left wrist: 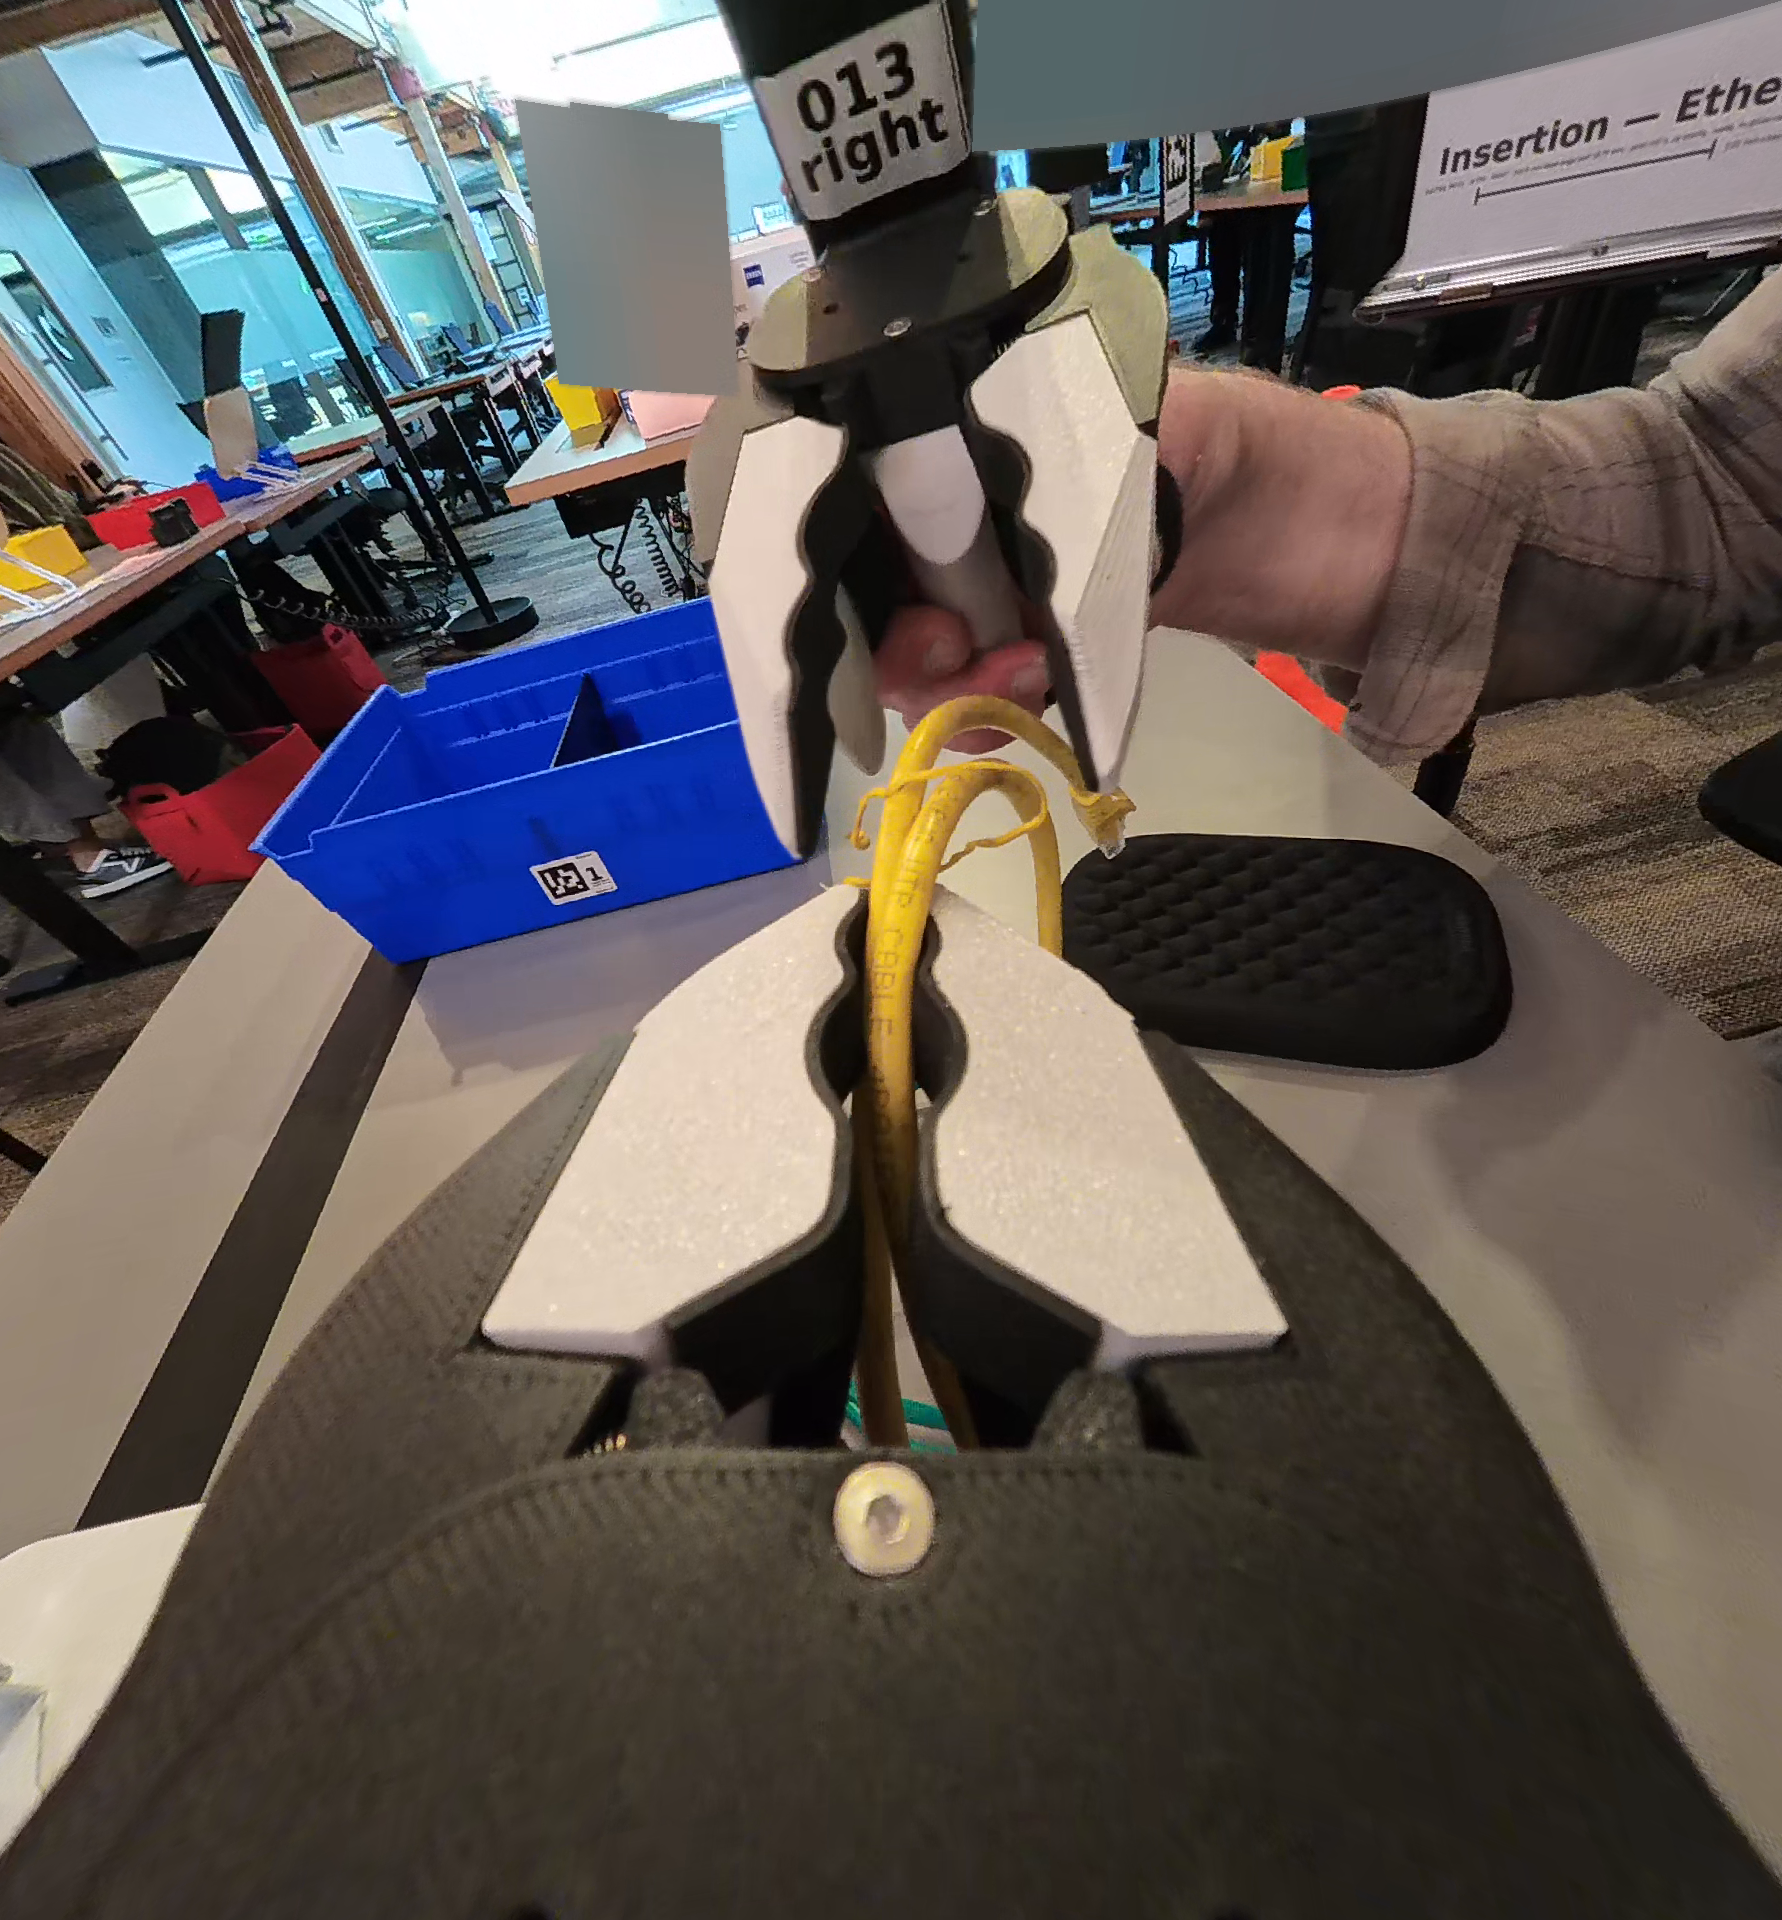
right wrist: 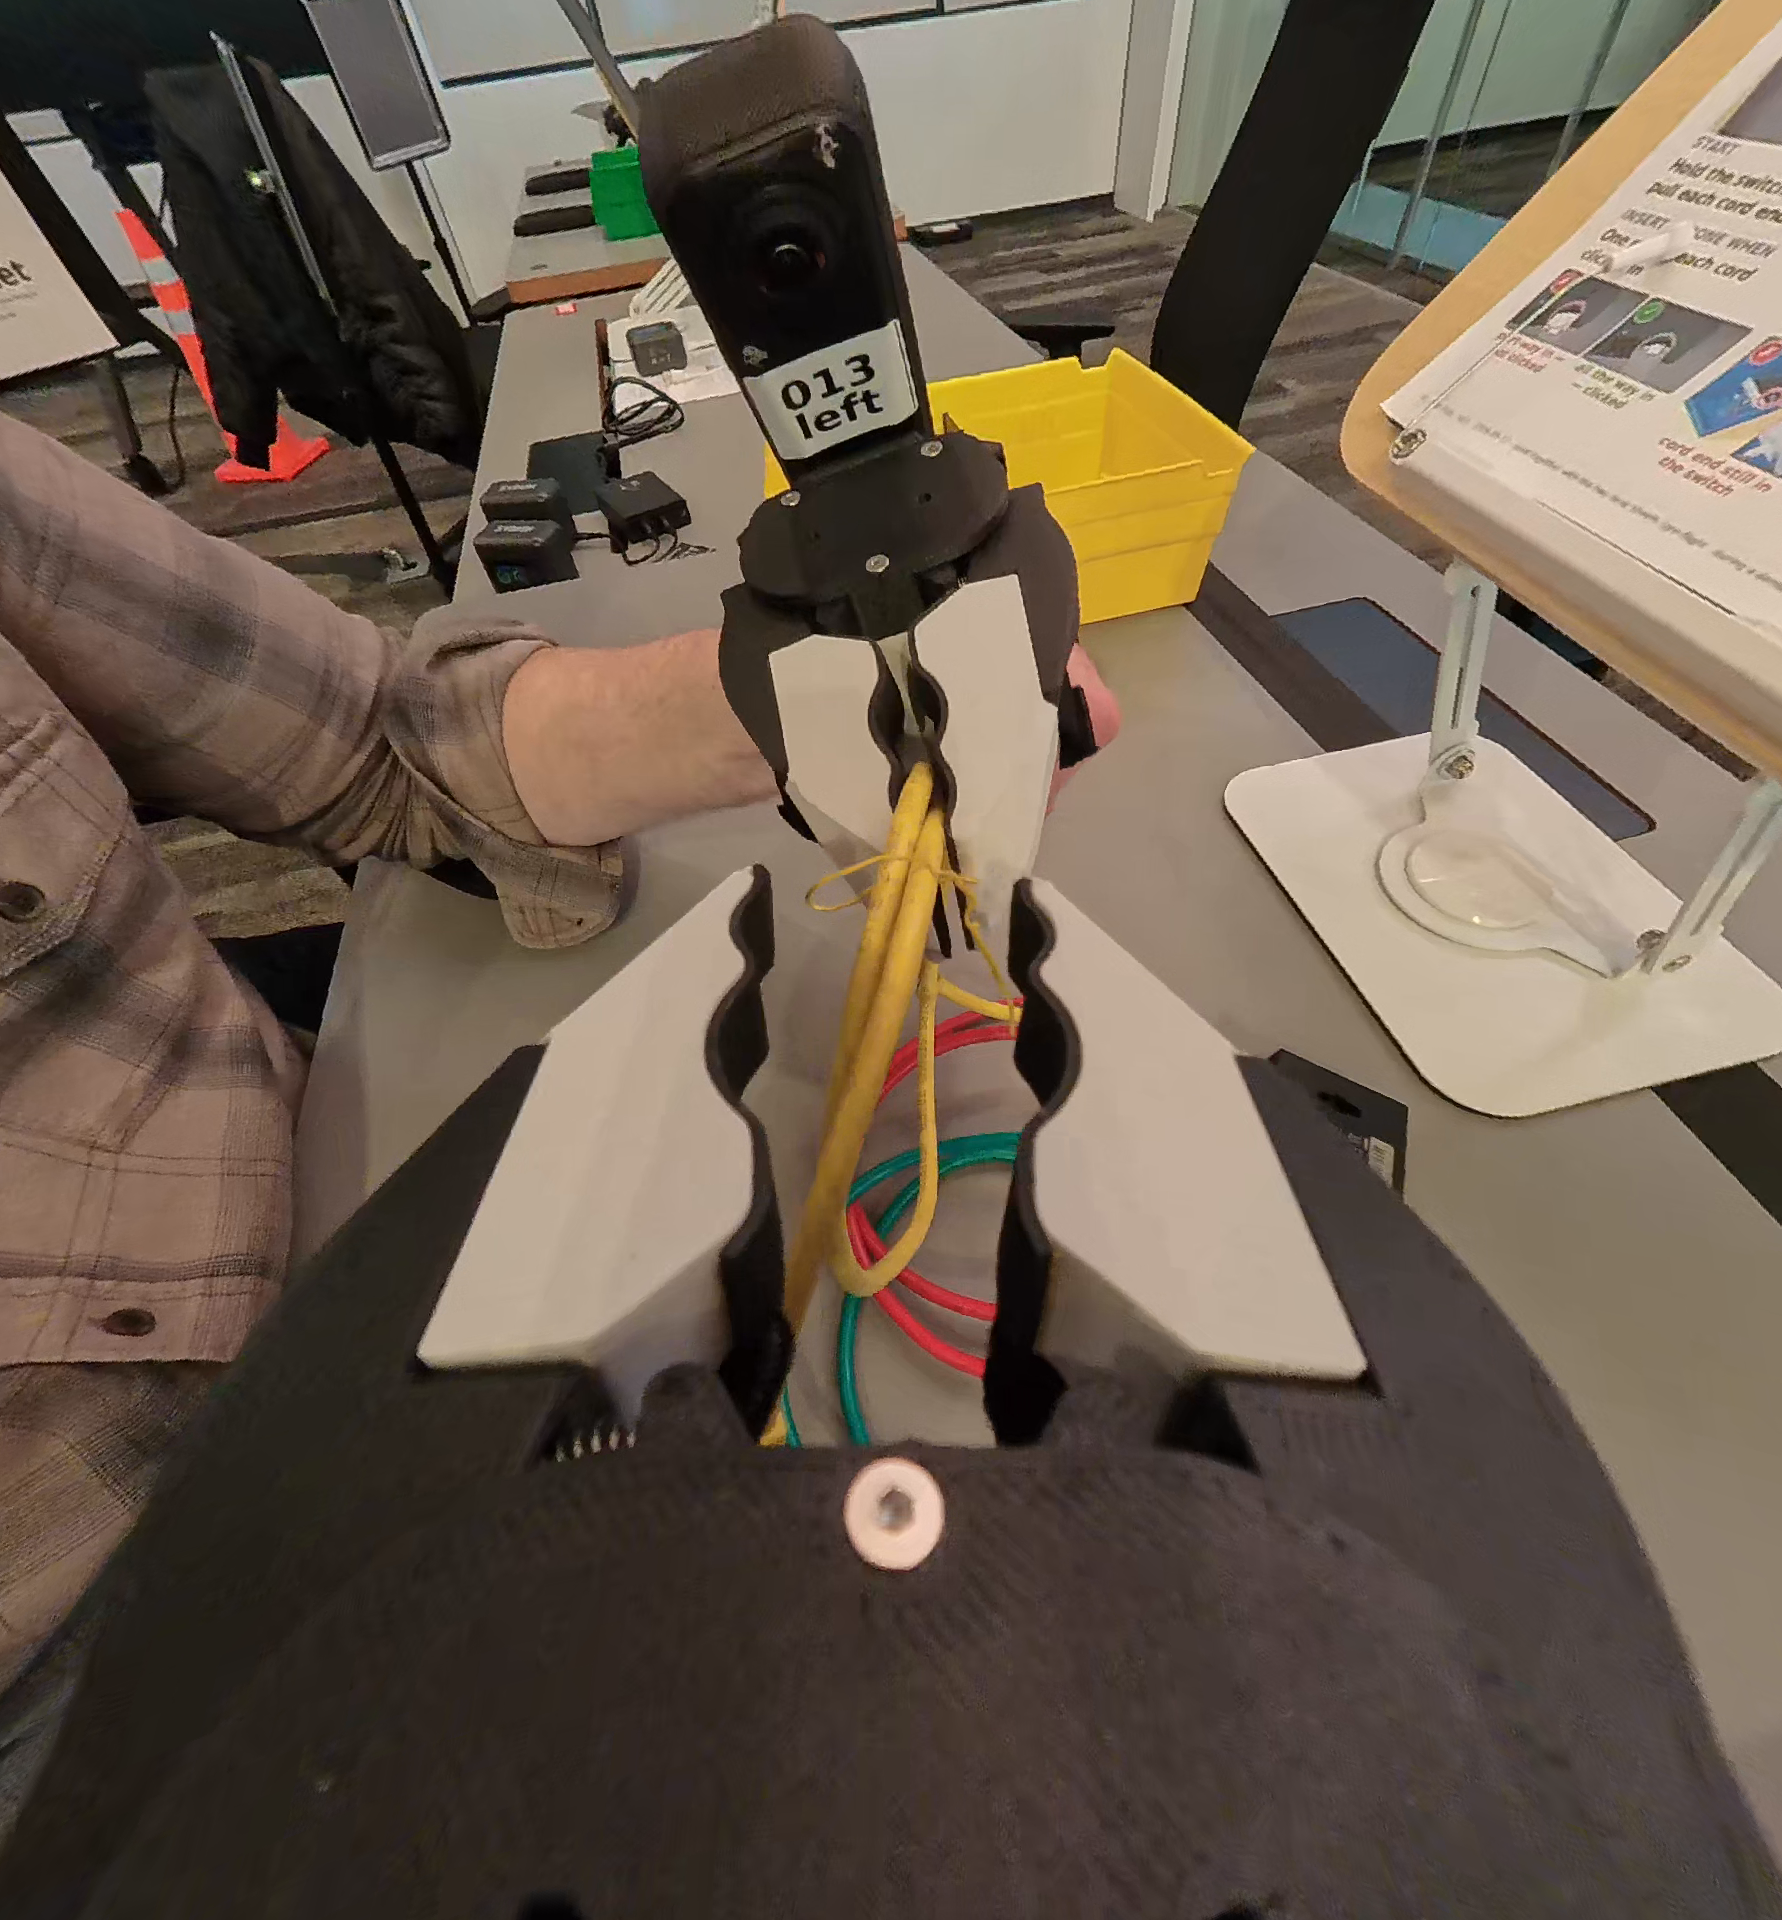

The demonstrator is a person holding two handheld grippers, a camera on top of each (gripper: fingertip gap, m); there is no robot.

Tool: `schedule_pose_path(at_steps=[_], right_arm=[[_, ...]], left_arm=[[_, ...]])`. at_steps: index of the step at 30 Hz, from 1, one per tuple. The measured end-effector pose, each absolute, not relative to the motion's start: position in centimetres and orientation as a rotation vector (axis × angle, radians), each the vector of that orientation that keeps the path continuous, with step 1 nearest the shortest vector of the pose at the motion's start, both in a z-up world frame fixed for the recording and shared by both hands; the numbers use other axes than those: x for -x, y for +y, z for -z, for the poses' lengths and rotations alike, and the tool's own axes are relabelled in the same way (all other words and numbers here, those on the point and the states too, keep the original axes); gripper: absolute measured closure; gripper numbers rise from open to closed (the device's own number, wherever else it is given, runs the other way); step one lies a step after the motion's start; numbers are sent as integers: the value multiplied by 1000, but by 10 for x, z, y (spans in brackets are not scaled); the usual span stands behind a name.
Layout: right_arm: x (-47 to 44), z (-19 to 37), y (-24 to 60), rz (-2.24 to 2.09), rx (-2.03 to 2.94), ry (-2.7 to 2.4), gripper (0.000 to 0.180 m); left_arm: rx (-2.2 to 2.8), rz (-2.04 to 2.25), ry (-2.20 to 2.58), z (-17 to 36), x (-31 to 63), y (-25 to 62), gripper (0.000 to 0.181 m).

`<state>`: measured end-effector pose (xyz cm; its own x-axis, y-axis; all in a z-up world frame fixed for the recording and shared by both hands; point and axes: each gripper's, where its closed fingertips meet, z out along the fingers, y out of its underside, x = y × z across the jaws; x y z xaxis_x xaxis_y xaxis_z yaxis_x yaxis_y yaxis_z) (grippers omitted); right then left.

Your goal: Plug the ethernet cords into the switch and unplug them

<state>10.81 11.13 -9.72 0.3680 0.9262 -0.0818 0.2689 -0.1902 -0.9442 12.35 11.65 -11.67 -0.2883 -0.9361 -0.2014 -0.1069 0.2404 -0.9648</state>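
Grey table top (right wrist: 1489,1299) carries everything in this open office. Nearest, the left gripper (left wrist: 889,914) is closed on the yellow cord (left wrist: 892,1039), which is bundled with a thin tie. Beyond it, the right gripper (left wrist: 954,810) stands wide open around the cord's loop, gripping nothing, its one tip beside the clear plug (left wrist: 1105,821). Red and green cords (right wrist: 918,1247) lie coiled below. Farther off stands a blue bin (left wrist: 513,821). The cord looks light, springy and a little slippery, so I would take it just behind the plug.
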Motion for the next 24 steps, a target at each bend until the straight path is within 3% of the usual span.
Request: schedule_pose_path(at_steps=[24], right_arm=[[-108, 108, 111, -751, 1686, -1139, 165]], left_arm=[[991, 1147, 1626, 118, -127, 115, 177]])
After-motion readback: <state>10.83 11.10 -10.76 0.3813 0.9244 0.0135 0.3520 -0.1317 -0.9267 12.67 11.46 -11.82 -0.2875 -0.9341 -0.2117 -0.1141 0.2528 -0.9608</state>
